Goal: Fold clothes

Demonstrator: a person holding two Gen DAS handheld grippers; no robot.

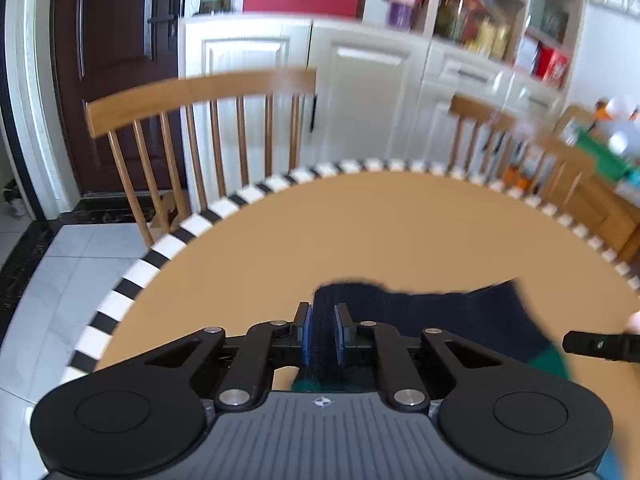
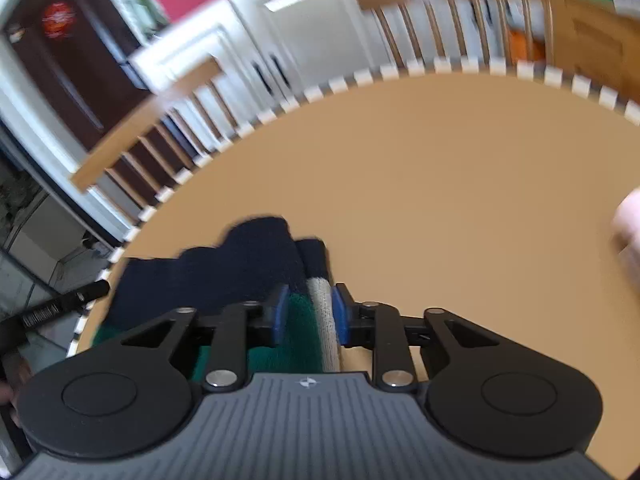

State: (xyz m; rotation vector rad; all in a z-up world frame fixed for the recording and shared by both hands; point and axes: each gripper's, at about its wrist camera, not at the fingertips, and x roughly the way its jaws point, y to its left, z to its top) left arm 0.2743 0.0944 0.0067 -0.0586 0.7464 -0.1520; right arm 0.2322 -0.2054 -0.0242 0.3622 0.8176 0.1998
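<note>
A knitted garment, navy with green and cream bands, lies near the front of a tan table. In the left wrist view its navy part (image 1: pixel 440 312) stretches to the right, and my left gripper (image 1: pixel 322 330) is shut on a bunched navy fold. In the right wrist view the garment (image 2: pixel 224 268) spreads to the left, and my right gripper (image 2: pixel 308 314) is shut on the green and cream edge. Part of the other gripper shows as a black bar at the right edge (image 1: pixel 600 346) and at the left edge (image 2: pixel 52 310).
The round tan table (image 1: pixel 360 232) has a black-and-white striped rim (image 1: pixel 168 244). Wooden chairs (image 1: pixel 200 92) stand behind it, before white cabinets (image 1: pixel 360 80) and shelves. A blurred hand (image 2: pixel 628 224) shows at the right. A dark door (image 1: pixel 112 60) is at the left.
</note>
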